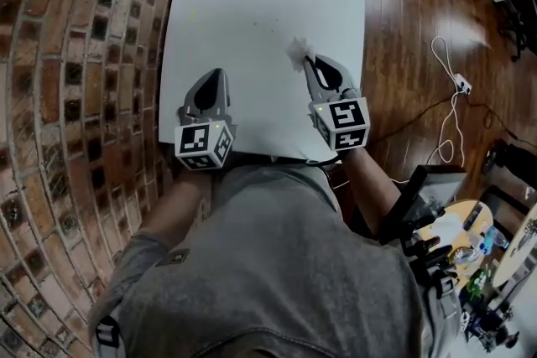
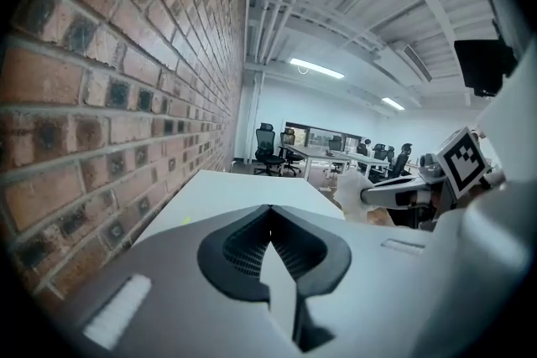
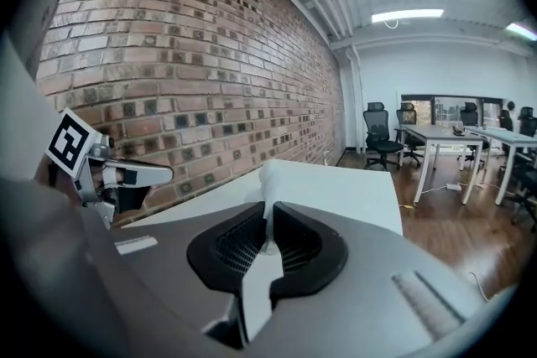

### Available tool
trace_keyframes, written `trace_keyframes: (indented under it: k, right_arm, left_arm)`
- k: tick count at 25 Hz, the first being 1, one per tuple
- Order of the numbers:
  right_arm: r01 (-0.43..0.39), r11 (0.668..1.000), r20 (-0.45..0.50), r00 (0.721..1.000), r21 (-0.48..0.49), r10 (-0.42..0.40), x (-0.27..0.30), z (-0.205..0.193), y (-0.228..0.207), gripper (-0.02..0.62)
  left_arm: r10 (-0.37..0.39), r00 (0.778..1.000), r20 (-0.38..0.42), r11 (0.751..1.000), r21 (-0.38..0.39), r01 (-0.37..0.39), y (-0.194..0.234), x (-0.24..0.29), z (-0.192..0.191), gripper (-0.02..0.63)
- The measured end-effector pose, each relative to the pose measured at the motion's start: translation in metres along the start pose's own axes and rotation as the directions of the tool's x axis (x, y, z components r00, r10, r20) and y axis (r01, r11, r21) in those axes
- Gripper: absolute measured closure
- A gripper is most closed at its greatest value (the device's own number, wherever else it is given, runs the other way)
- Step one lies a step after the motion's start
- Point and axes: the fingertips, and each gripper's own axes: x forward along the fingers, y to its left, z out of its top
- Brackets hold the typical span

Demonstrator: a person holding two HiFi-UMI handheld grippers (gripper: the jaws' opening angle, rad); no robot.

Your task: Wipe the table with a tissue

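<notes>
A white table (image 1: pixel 252 4) runs along a brick wall. My right gripper (image 1: pixel 309 61) is shut on a crumpled white tissue (image 1: pixel 298 53), which sticks out past the tips at the table's right middle. In the right gripper view the tissue (image 3: pixel 270 180) stands pinched between the jaws. My left gripper (image 1: pixel 219 74) hovers over the near left part of the table, shut with nothing in it. The left gripper view shows its jaws (image 2: pixel 269 210) closed over the table (image 2: pixel 243 193), and the right gripper with the tissue (image 2: pixel 349 195) off to the right.
The brick wall (image 1: pixel 75 54) borders the table's left side. Wooden floor with a white cable (image 1: pixel 449 80) lies to the right. Office chairs and desks (image 3: pixel 428 138) stand far behind. A faint yellowish mark (image 1: pixel 192 14) sits on the table's left.
</notes>
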Motion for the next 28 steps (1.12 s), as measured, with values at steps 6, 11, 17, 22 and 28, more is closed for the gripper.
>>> trace_keyframes:
  k: [6, 11, 17, 22, 28]
  right_arm:
    - [0.004, 1.000, -0.038, 0.999, 0.005, -0.004, 0.022, -0.007, -0.018, 0.557]
    - [0.038, 0.999, -0.075, 0.996, 0.010, -0.037, 0.050, -0.016, -0.032, 0.557]
    - [0.055, 0.998, -0.128, 0.990, -0.021, -0.057, 0.080, -0.030, -0.043, 0.557]
    - [0.070, 0.997, -0.166, 0.983, -0.040, -0.075, 0.102, -0.042, -0.052, 0.557]
    - [0.097, 0.993, -0.200, 0.974, -0.062, -0.108, 0.127, -0.054, -0.066, 0.557]
  left_arm:
    - [0.010, 1.000, -0.029, 1.000, -0.023, -0.011, 0.003, 0.022, -0.008, 0.604]
    - [-0.015, 0.998, -0.065, 0.999, -0.031, 0.013, 0.014, 0.045, -0.021, 0.604]
    - [-0.040, 0.994, -0.099, 0.998, -0.049, 0.035, 0.024, 0.066, -0.035, 0.604]
    - [-0.053, 0.991, -0.126, 0.997, -0.068, 0.045, 0.029, 0.080, -0.045, 0.604]
    - [-0.065, 0.985, -0.161, 0.995, -0.080, 0.053, 0.037, 0.094, -0.058, 0.604]
